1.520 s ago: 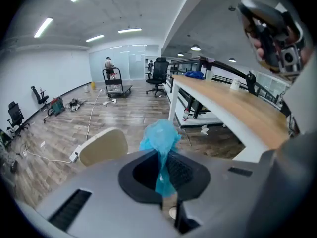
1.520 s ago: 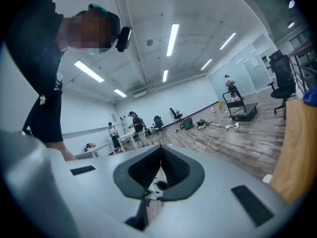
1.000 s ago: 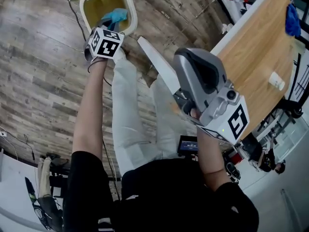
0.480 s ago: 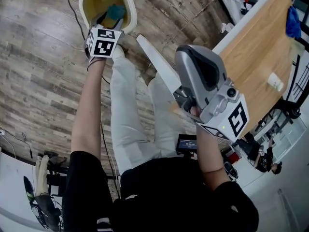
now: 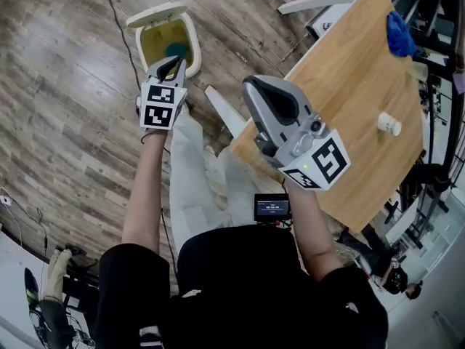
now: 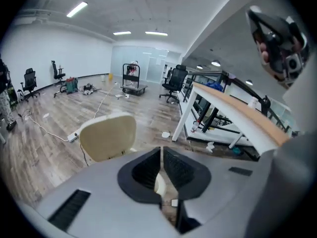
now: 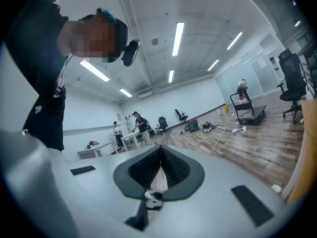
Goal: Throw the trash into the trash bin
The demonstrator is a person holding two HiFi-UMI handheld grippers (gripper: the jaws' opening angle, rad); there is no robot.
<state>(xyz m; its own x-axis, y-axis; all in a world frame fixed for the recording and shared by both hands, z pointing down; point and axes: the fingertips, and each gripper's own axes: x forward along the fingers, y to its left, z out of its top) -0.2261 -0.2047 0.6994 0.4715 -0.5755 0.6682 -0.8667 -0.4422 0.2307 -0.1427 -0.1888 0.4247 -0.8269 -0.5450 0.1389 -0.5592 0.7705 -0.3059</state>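
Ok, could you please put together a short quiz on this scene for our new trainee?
1. True or false: the lid of the trash bin is shut.
2. The crumpled thing inside the bin is: A red, B teal, C black.
3. What does the right hand-held gripper hold?
Key: 1 false, it stands open; 2 B; 3 nothing, its jaws are together.

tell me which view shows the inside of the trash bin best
The head view: it looks down into the open trash bin, with blue trash inside. The left gripper view catches mainly its raised lid; the right gripper view misses it.
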